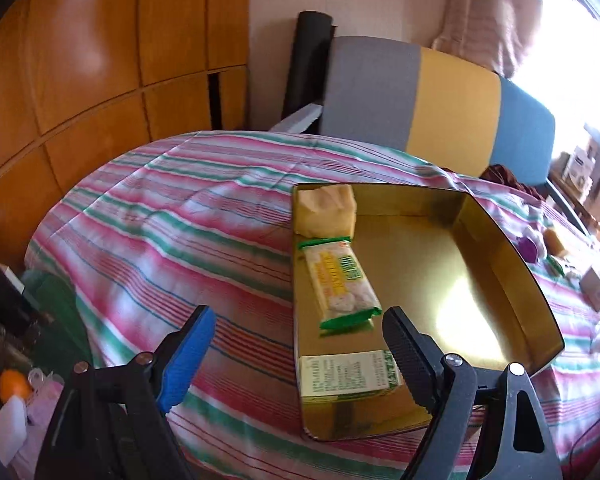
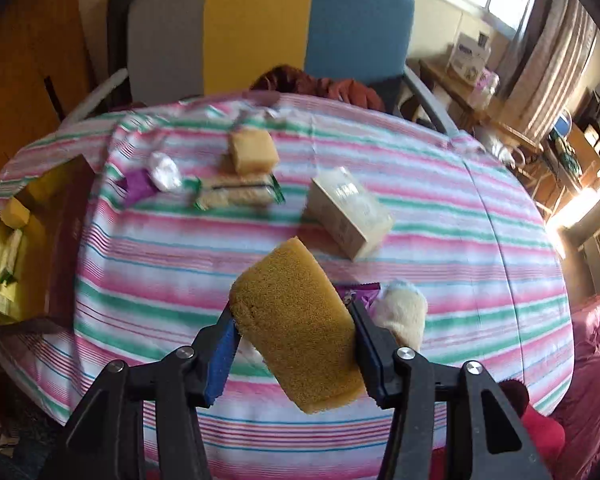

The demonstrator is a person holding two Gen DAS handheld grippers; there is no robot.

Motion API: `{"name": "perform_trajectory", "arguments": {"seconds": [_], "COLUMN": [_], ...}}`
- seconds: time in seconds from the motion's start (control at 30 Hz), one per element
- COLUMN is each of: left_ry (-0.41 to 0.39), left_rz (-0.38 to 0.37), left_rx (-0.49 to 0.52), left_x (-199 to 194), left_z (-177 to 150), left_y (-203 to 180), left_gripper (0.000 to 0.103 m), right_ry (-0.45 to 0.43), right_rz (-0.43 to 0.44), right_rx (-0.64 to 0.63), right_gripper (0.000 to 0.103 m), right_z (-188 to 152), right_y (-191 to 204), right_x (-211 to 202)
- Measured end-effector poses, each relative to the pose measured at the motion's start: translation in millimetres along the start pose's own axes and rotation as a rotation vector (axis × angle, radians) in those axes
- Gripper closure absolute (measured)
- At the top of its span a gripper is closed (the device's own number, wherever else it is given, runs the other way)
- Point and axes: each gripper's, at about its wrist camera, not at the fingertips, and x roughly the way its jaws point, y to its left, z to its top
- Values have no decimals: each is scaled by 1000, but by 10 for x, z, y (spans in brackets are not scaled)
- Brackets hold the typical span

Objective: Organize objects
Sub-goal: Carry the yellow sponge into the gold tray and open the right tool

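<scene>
Above the striped tablecloth [image 2: 439, 240], right gripper [image 2: 296, 340] clamps a yellow sponge [image 2: 296, 328], long axis running away. Gold tin [image 2: 40, 216] lies far left, under the left gripper [image 1: 300, 344], jaws wide, empty.

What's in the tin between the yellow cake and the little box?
A green-edged snack packet lies between the cake and box, seen from the left wrist.
</scene>
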Motion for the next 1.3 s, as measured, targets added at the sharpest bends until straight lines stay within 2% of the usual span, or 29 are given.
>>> {"name": "perform_trajectory", "arguments": {"seconds": [0.1,0.17,0.23,0.37,0.47,0.6,0.67,0.83,1.13,1.3], "left_ry": [1,-4,-9,-15,-10,4,11,30,32,15], "left_rz": [6,7,7,11,21,33,39,47,66,65], "left_rx": [-25,-33,-38,-47,-61,-85,-91,-98,-109,-101], "left_x": [-35,-70,-96,-124,-104,-52,-28,40,60,5], "left_z": [-38,-54,-68,-76,-86,-102,-111,-141,-147,-124], "left_y": [94,130,158,223,281,368,399,439,462,436], "left_gripper": [17,17,17,17,17,17,17,17,15,14], "right_ry": [-102,-140,-141,-92,-64,-6,7,22,-25,-77], "right_rz": [96,178,275,400,417,373,319,286,346,354], "right_rx": [-74,-138,-204,-316,-376,-442,-463,-479,-421,-388], "right_gripper": [49,49,49,49,49,49,49,47,33,31], "right_z": [280,348,403,327,191,-14,-112,-281,-316,-289], "right_y": [585,1089,1611,2654,3283,3855,4011,4158,4060,3942], "right_x": [-148,-255,-222,7,181,469,564,621,586,407]}}
